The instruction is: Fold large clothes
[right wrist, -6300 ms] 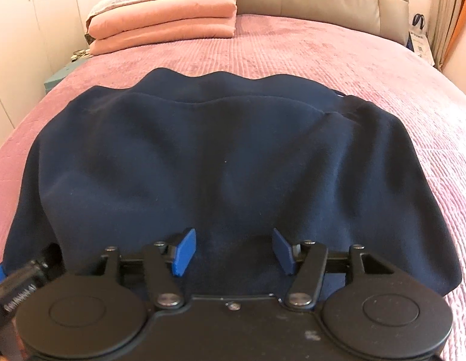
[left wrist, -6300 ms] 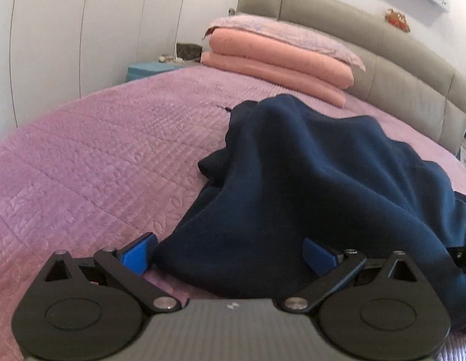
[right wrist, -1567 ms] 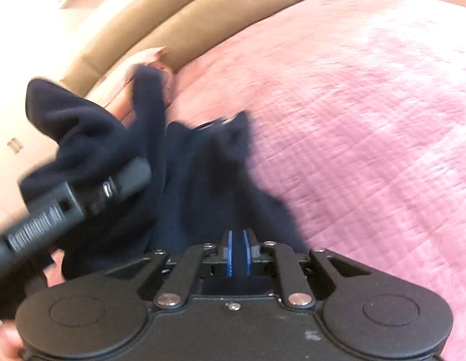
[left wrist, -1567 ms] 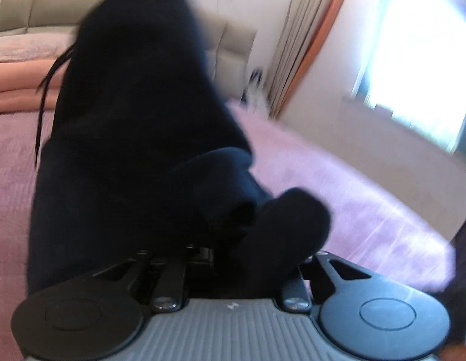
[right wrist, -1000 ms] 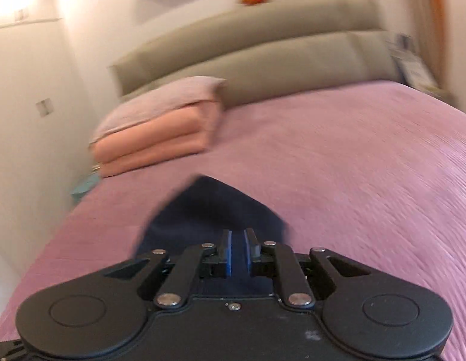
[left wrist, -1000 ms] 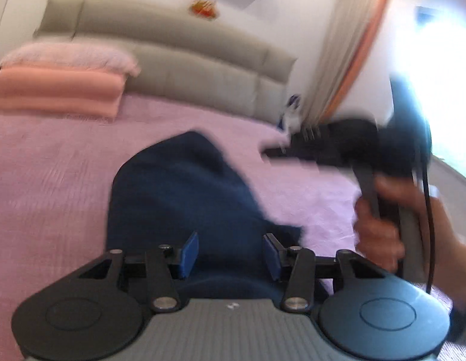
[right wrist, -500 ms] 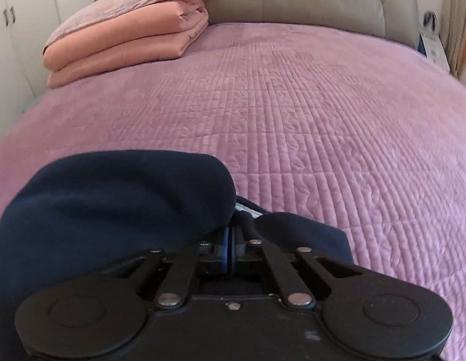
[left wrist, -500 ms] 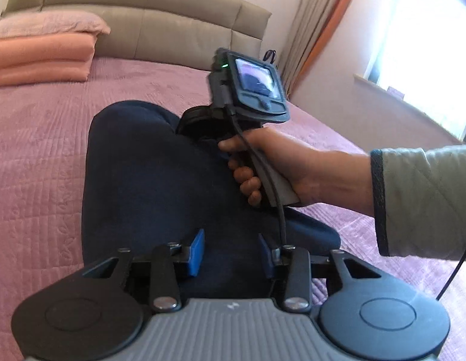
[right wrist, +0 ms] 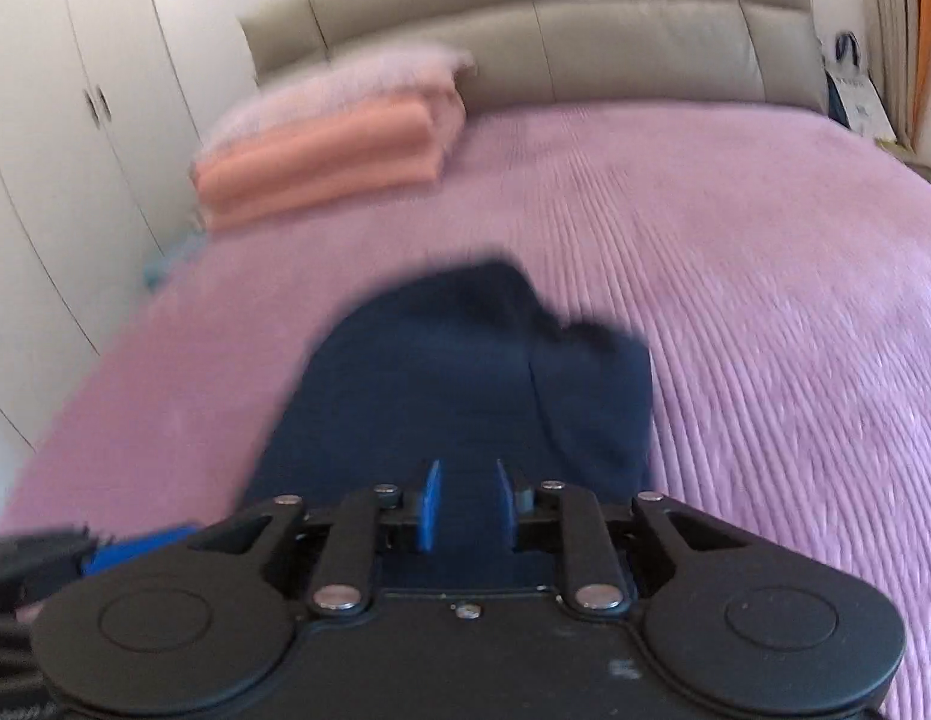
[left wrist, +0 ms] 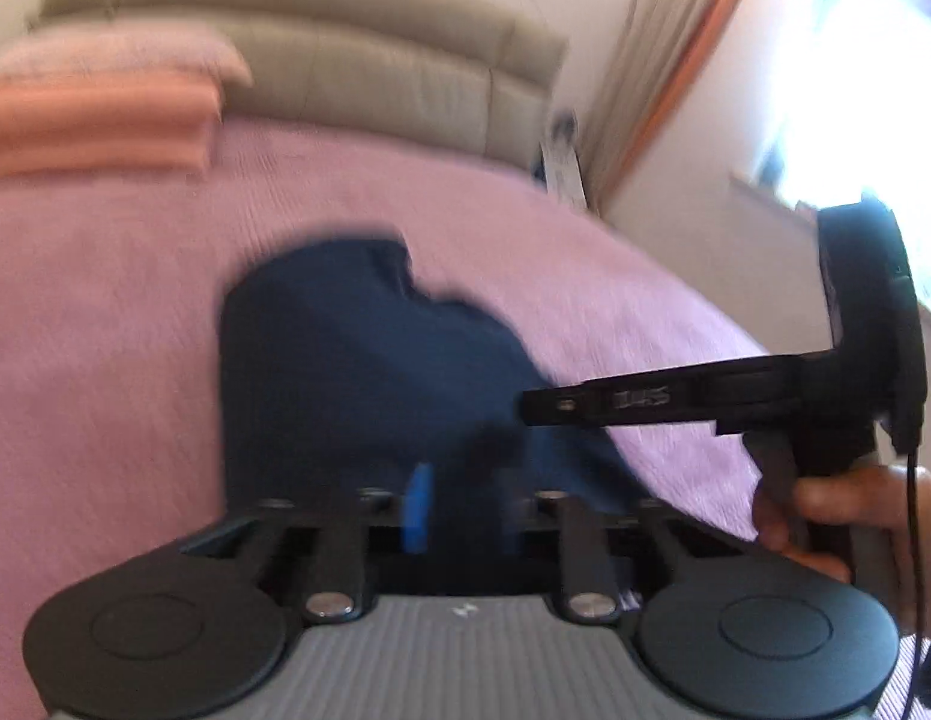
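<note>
Navy fleece garment (right wrist: 465,396): soft, matte, folded into a narrow oblong with a lumpy far edge, flat on the bed's quilted mauve bedspread (right wrist: 765,330). Right tongs (right wrist: 465,501): just opened, blue pads slightly spread above the cloth, gripping nothing. Left tongs (left wrist: 459,504): just closing over the near hem; blurred, grip cannot be told. Folded salmon blankets (right wrist: 321,162) by padded beige headboard (right wrist: 585,42).

blurred pillows (left wrist: 99,120), left tool's (left wrist: 459,507) right pad hidden by navy garment (left wrist: 357,372)
</note>
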Motion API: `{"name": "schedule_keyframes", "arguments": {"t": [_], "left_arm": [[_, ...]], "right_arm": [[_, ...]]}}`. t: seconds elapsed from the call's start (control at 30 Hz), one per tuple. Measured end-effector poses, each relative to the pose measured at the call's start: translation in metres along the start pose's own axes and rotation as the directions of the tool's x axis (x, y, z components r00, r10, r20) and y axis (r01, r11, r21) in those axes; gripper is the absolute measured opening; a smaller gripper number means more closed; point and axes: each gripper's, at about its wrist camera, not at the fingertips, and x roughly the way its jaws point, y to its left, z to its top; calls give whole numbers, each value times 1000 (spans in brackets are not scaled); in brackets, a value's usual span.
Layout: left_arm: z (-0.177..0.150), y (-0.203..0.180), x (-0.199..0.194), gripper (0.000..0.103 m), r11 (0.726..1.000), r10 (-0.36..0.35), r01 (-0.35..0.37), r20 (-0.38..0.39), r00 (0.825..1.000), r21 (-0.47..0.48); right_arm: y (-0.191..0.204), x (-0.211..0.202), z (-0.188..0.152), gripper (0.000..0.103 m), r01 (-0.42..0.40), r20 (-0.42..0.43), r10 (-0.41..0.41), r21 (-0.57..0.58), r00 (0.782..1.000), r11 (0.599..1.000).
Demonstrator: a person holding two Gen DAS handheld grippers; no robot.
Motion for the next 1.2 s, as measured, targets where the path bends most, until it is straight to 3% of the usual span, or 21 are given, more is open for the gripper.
{"name": "schedule_keyframes", "arguments": {"t": [0.1, 0.2, 0.3, 0.4, 0.5, 0.6, 0.67, 0.8, 0.87, 1.07, 1.13, 1.2], "left_arm": [[-23, -8, 8, 10, 999, -12, 14, -47, 999, 39], [-44, 3, 7, 7, 998, -56, 54, -83, 995, -30], [-47, 9, -2, 7, 995, -74, 70, -63, 995, -64], [-34, 5, -11, 9, 997, -74, 73, -31, 997, -40], [-17, -3, -19, 9, 998, -70, 70, 15, 997, -3], [-3, -8, -23, 11, 998, -66, 66, 56, 996, 5], [-1, -7, -13, 11, 999, -52, 53, 44, 998, -6], [-14, 7, 13, 10, 997, -63, 59, -71, 995, -50], [-25, 13, 15, 9, 992, -87, 79, -88, 992, -94], [-35, 16, 2, 8, 993, -93, 87, -72, 993, -83], [-28, 16, -10, 10, 994, -87, 84, -58, 994, -64], [-20, 19, -24, 21, 995, -66, 64, -26, 997, -72]], "right_arm": [[-7, 19, -25, 23, 33, -129, -30, 17, 991, 999], [-21, 17, -49, 22, 69, -177, -55, 71, 983, 995], [-24, -3, -60, 22, 56, -162, -45, 61, 986, 997], [-19, -22, -47, 23, 44, -119, -37, 51, 992, 998], [-12, -32, -22, 23, 37, -25, -37, 21, 999, 999], [-7, -21, 5, 24, 14, 28, -14, 5, 1000, 1000], [-3, -5, 18, 24, 12, 49, -11, -3, 999, 1000], [-7, 44, 27, 23, 6, -11, -5, 25, 1000, 1000], [-12, 61, 24, 15, 33, -54, -32, 22, 998, 999], [-29, 35, 7, 13, 54, -54, -50, 71, 997, 996], [-32, 22, 7, 29, 82, -53, -79, 64, 995, 995], [-36, 5, 8, 54, 105, -45, -102, 56, 994, 993]]}}
